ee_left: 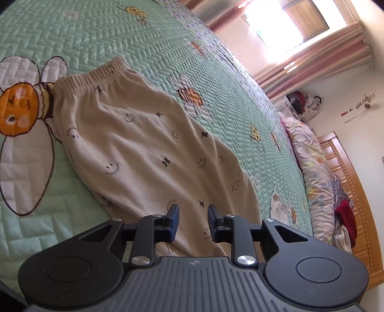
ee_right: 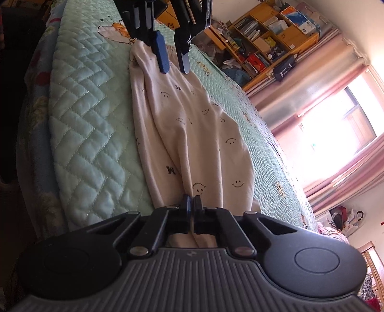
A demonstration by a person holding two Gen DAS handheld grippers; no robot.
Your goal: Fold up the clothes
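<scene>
One pair of cream trousers (ee_left: 144, 144) lay mid-frame; two grippers (ee_right: 174, 64) (ee_right: 192, 204) showed in the right wrist view; one wooden bookshelf (ee_right: 271, 38) stood upper right.

A green quilt (ee_left: 148, 36) with bee prints (ee_left: 16, 112) covers the bed, pink curtains (ee_left: 319, 62) flank a bright window (ee_left: 288, 21), and a cluttered wooden shelf (ee_right: 271, 36) stands beyond.
</scene>
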